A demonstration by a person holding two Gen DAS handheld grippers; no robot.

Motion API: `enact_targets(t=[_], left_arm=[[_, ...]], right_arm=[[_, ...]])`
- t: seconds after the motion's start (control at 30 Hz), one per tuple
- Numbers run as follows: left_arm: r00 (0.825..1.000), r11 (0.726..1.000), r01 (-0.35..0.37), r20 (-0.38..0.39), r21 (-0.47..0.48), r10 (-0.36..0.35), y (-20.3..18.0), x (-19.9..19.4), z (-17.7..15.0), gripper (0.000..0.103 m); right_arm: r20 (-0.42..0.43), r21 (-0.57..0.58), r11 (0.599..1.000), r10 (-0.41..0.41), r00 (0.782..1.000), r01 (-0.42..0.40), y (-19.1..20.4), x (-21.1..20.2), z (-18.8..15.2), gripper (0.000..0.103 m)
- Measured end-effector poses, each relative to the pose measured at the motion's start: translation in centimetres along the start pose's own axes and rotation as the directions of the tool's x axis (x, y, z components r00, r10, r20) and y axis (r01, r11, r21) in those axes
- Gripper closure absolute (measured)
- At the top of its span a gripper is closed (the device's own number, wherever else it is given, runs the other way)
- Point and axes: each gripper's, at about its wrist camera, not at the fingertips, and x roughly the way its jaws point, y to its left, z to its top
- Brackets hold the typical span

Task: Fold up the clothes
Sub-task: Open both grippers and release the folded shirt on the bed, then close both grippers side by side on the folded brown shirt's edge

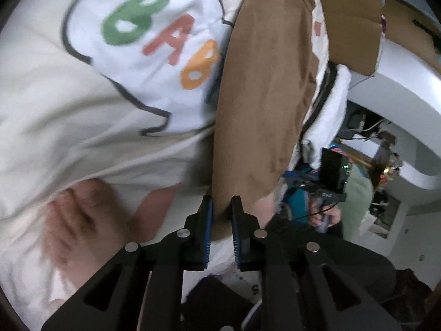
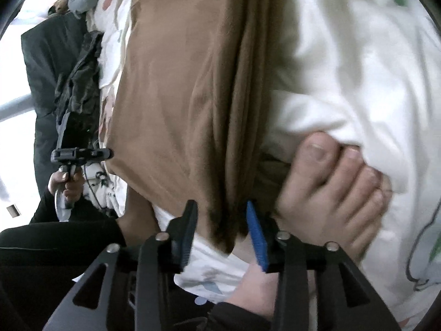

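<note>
A long brown fabric garment (image 1: 261, 88) hangs stretched between two black two-finger grippers with blue ribbed pads, each jaw pair clamped on a bunched end of the cloth. In the left wrist view, the left gripper (image 1: 222, 215) pinches the brown garment's narrow lower edge, the fabric rising away from the fingers toward the top of the frame. In the right wrist view, the right gripper (image 2: 222, 220) grips a thick gathered fold of the same garment (image 2: 179, 88), which spreads wide above the pads. Beside the brown cloth lies a cream-white quilt (image 1: 69, 127) printed with a white cloud shape outlined in dark grey; inside the cloud the letters "BAB" (image 1: 162, 33) read clearly, the first in green, the second in salmon pink, the third in orange, with any further letters hidden behind the brown fabric. A person's bare foot (image 2: 336, 187) rests on the bedding just beside the right gripper, its toes pressed against a fold of the quilt (image 2: 358, 69). The left view shows the other gripper's black handle unit (image 1: 330, 171) with a small green light, held by a hand at the far side of the garment. A brown cardboard box (image 1: 358, 19) stands at the upper right, its markings too blurred to read.
</note>
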Motion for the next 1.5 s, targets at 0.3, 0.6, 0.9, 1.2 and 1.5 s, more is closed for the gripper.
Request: enact_targets(t=[0.3,0.6,0.9,1.2,1.5], left_arm=[[0.986,0.991,-0.046,0.164,0.127,0.025,-2.7,-4.3,2.0,0.024],[0.964,0.980,-0.096,0.262,0.175,0.048,-3.8,-4.9,5.9,0.024],[0.948,0.967,-0.126,0.314,0.221,0.051,-5.8,-3.6,10.0,0.024],[0.954,0.953,-0.172,0.285,0.249,0.098,-6.6,-1.7,11.7,0.024],[0.955,0.942,-0.187,0.276,0.278,0.108,-7.4,-0.3,13.7,0.024]], right_arm=[[0.149,0.008,1.000,-0.007,0.989,0.006,-0.3,-3.6,1.8,0.041],[0.264,0.007,1.000,-0.023,0.964,0.022,-0.3,-5.9,3.8,0.040],[0.338,0.033,0.999,-0.031,0.941,0.021,-1.1,-6.3,6.8,0.037],[0.382,0.041,0.999,-0.015,0.924,0.000,-1.8,-5.9,9.3,0.037],[0.398,0.081,0.996,-0.008,0.917,-0.027,-3.3,-5.3,11.4,0.037]])
